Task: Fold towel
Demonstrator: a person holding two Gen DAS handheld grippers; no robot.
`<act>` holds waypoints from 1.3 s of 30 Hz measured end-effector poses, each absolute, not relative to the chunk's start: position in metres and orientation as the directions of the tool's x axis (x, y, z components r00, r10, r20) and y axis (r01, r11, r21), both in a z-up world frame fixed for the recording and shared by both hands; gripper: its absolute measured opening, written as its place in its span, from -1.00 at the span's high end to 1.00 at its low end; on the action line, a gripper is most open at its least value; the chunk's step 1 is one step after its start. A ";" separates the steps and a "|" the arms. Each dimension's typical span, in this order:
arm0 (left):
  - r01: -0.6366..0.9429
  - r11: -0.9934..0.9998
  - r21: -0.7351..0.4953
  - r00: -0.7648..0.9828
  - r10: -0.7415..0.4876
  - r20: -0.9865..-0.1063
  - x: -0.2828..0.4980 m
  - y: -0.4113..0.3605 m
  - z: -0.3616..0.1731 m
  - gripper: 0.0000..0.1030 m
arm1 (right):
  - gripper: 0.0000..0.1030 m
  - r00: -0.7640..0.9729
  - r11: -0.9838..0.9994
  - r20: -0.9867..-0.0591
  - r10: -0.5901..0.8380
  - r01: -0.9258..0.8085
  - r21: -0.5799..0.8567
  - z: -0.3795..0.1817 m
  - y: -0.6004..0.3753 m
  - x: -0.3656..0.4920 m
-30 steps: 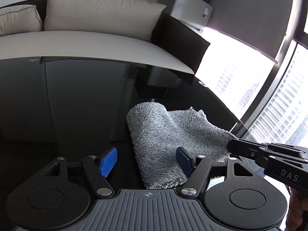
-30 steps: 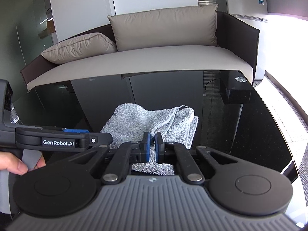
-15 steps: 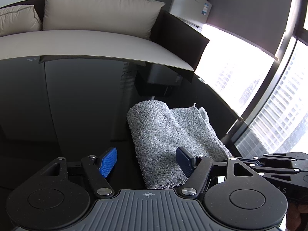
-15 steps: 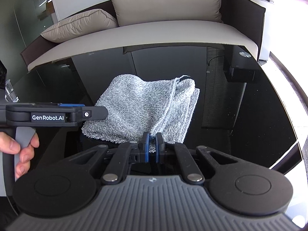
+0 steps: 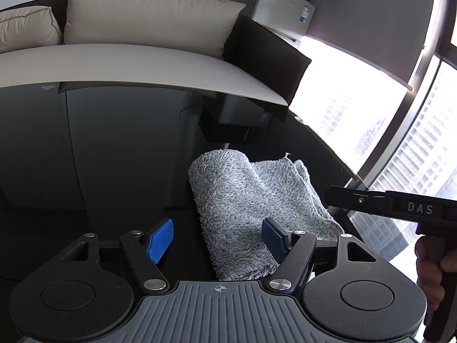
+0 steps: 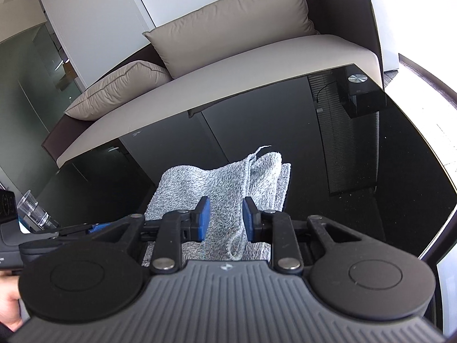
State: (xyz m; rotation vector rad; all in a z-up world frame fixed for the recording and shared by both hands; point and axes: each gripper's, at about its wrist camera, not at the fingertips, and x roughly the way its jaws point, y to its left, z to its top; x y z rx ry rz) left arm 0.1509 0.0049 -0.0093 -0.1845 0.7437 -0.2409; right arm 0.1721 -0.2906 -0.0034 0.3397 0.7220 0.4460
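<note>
- Towel point(image 5: 257, 208): grey, fluffy, folded into a loose bundle; lies on the glossy black surface point(image 5: 114, 157) towards its window side, with a loose thread at the far corner.
- Left claw point(image 5: 218, 238): angled downward, pads spread wide and gripping nothing; its right pad overlaps the towel's near edge in its own view.
- Right claw point(image 6: 225, 218): angled downward over the towel's near end, jaws opening, towel visible in the gap, pads not pressing it.
- Right hand point(image 5: 434, 268): wrapped around the claw's handle.
- Sofa point(image 6: 228, 65): beige cushions, behind the surface.
</note>
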 end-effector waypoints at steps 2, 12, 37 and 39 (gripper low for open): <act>0.151 0.956 -0.252 0.709 -0.282 -0.646 0.151 0.006 -0.009 -0.27 | 0.50 0.656 0.851 -0.564 0.501 -0.255 0.459 -0.010 -0.291 0.180; 0.147 0.955 -0.256 0.710 -0.282 -0.645 0.150 0.010 -0.008 -0.27 | 0.50 0.635 0.849 -0.585 0.504 -0.241 0.470 -0.026 -0.287 0.194; 0.147 0.955 -0.259 0.708 -0.285 -0.646 0.151 0.011 -0.009 -0.28 | 0.95 0.679 0.846 -0.526 0.511 -0.292 0.446 0.000 -0.287 0.184; 0.147 0.955 -0.257 0.708 -0.283 -0.647 0.151 0.011 -0.009 -0.28 | 0.95 0.689 0.844 -0.512 0.514 -0.297 0.447 0.006 -0.290 0.182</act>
